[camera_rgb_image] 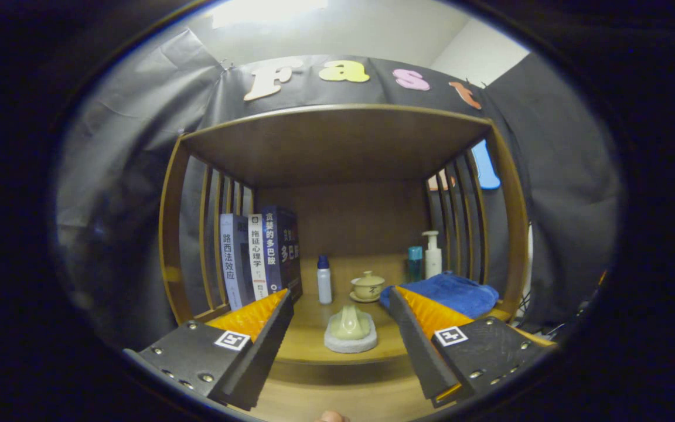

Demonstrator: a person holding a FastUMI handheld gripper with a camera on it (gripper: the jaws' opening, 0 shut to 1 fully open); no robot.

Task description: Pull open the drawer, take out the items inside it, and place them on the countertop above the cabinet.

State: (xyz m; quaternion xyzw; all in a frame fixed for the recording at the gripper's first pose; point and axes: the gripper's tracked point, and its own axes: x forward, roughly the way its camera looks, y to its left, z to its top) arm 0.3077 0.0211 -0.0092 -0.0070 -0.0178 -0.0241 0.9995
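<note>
The gripper (340, 310) hung with fingers spread wide and empty, aimed at twelve o'clock toward the countertop (308, 346), where a green pitcher (350, 324) sat on its coaster between them, seemingly freshly placed there; the drawer stayed unseen.

Staged home corner in booth — wooden shelf cabinet (337, 146) with books (261, 255), tea set (367, 286), lotion bottles (432, 254).

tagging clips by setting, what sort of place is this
Probably a staged home corner: a wooden shelf unit holding books, a lidded teacup and a folded blue towel. The open claw points into it.
</note>
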